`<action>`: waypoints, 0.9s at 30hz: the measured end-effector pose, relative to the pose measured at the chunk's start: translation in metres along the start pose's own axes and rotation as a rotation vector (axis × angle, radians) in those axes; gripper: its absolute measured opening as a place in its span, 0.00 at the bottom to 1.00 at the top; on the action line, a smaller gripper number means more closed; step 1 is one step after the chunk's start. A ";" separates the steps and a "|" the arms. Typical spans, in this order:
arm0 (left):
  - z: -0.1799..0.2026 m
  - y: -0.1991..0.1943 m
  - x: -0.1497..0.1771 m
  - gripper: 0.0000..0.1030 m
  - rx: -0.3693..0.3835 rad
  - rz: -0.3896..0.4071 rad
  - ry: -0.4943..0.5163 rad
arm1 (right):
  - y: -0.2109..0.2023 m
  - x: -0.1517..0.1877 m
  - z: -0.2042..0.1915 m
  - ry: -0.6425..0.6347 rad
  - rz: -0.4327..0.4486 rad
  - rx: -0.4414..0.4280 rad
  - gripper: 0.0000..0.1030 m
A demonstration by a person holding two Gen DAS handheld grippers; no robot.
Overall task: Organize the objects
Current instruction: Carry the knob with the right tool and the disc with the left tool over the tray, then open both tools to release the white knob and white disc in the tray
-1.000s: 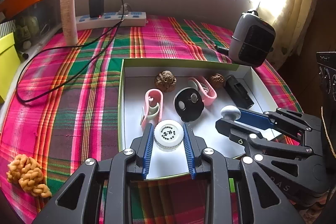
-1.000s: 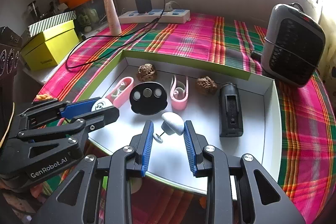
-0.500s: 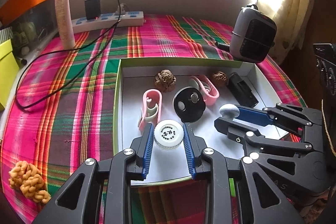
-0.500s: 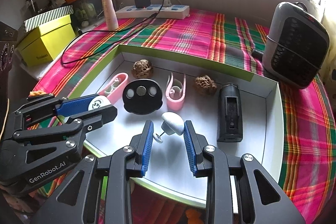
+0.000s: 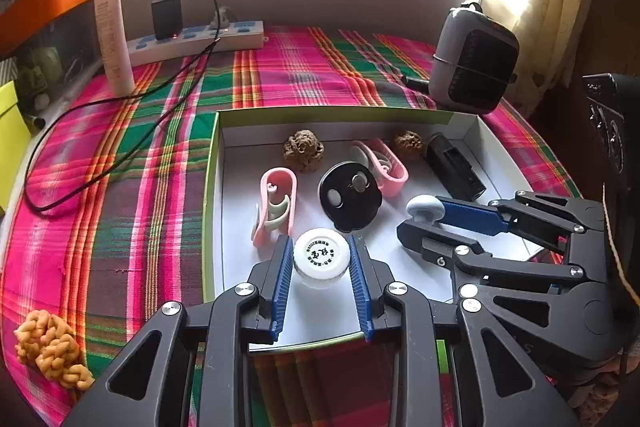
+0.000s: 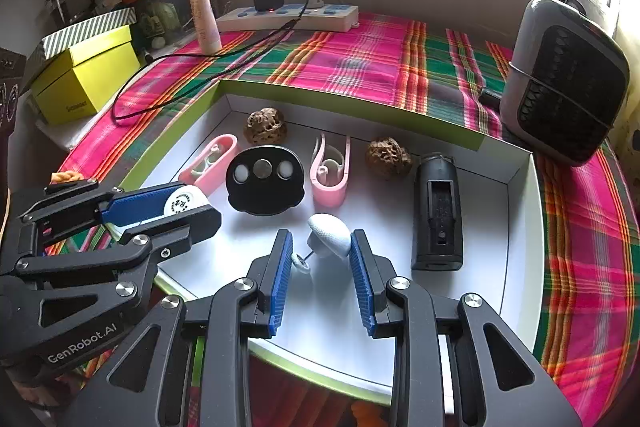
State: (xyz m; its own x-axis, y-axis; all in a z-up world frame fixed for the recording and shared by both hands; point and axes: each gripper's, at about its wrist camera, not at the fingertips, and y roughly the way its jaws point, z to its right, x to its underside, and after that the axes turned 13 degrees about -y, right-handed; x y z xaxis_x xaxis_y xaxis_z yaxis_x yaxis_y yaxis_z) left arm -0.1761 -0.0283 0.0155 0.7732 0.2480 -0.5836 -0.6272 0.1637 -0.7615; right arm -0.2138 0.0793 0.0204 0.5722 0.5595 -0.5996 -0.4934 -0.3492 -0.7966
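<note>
Jaws clamp white jar (image 5: pixel 322 257), its base hidden; knob (image 6: pixel 330 235) gripped

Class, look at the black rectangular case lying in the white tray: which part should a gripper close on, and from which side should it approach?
Grip the black rectangular case across its narrow width, near mid-length, coming from above. It lies flat on the white tray with long, straight, parallel sides suited to flat fingers, and open floor either side leaves room to descend.
</note>
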 end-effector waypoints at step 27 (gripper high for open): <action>0.006 0.004 0.002 0.26 -0.041 -0.009 0.044 | 0.000 0.000 -0.002 -0.016 -0.005 0.017 0.30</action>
State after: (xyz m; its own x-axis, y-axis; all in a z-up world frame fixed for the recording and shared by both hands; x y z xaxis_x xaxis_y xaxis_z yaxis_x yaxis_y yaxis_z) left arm -0.1775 -0.0216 0.0129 0.7829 0.2042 -0.5877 -0.6165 0.1268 -0.7771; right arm -0.2124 0.0774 0.0204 0.5645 0.5730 -0.5941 -0.5014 -0.3336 -0.7983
